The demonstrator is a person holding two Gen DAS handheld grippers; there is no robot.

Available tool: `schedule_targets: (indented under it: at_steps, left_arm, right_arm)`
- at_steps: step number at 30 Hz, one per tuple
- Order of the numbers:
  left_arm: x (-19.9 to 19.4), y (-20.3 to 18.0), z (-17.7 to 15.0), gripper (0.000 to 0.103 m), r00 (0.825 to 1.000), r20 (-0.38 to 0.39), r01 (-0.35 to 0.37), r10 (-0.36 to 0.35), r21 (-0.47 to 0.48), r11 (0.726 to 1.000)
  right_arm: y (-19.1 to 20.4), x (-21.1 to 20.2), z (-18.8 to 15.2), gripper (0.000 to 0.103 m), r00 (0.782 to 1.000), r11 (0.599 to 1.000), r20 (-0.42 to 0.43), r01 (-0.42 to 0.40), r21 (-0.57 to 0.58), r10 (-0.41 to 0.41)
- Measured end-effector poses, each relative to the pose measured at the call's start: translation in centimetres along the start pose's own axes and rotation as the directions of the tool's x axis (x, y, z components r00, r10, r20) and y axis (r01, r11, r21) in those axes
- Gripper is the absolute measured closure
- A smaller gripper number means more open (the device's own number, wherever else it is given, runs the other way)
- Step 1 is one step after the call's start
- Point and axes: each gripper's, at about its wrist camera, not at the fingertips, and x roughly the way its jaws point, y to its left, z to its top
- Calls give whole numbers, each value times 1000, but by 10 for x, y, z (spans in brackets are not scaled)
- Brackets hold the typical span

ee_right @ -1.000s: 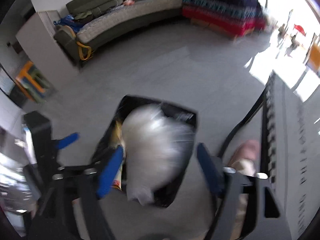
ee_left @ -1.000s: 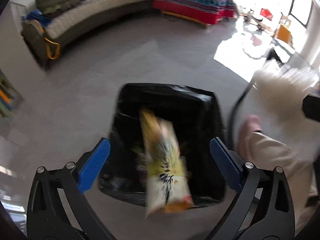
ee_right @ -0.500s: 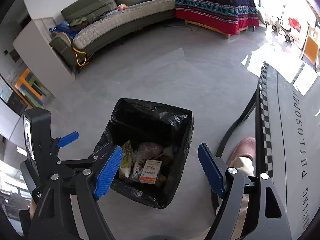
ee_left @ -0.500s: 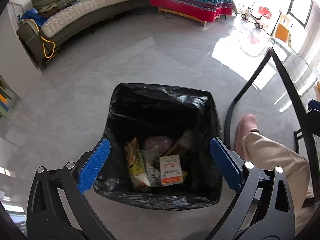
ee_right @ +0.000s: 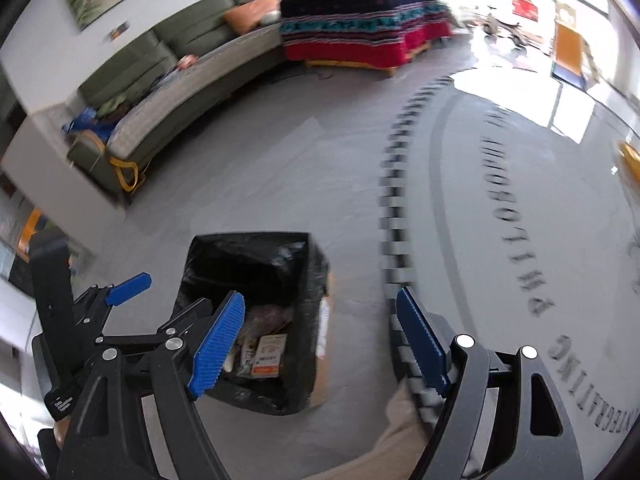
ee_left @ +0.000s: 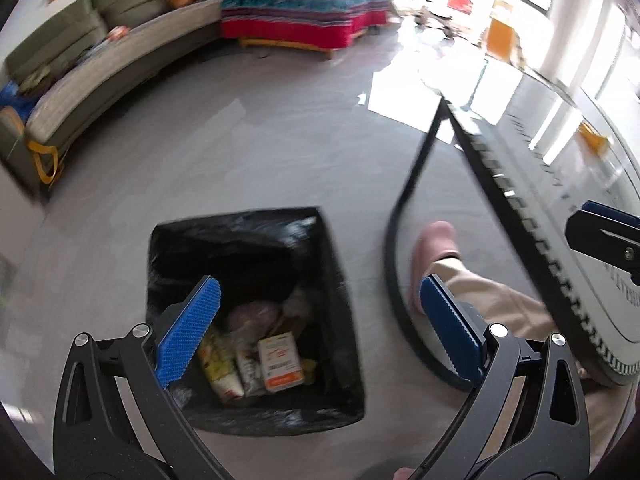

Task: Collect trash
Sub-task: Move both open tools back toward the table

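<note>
Black-lined bin [ee_left: 256,320] on the grey floor [ee_left: 240,152], left of the tabletop [ee_left: 600,280], near the person's pink slipper [ee_left: 434,256]. Inside, at the near end: yellow wrapper [ee_left: 218,368], white-and-orange carton [ee_left: 280,362], crumpled pinkish trash [ee_left: 254,314]. Left gripper [ee_left: 316,332] above the bin's right side, fingers [ee_left: 190,330] spread wide, holding nothing. Right gripper [ee_right: 320,340] further right, over the tabletop's checkered edge [ee_right: 394,220], fingers [ee_right: 218,334] likewise wide apart and empty.
</note>
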Motion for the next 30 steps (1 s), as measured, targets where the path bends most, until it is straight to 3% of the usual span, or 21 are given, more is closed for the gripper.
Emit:
schedule_targets:
  at_steps: [10, 20, 30]
  left_arm:
    - [11, -119, 43, 6, 994, 10, 107, -112, 206, 973]
    - [34, -247, 87, 6, 978, -23, 202, -209, 380, 903]
    - [75, -380, 133, 6, 952, -103, 301, -287, 464, 833]
  right_arm:
    - [-113, -40, -3, 24, 990, 975, 61, 114, 189, -128]
    - [-237, -72, 5, 24, 960, 907, 74, 226, 355, -269]
    - [-365, -99, 19, 24, 927, 819, 85, 276, 503, -365]
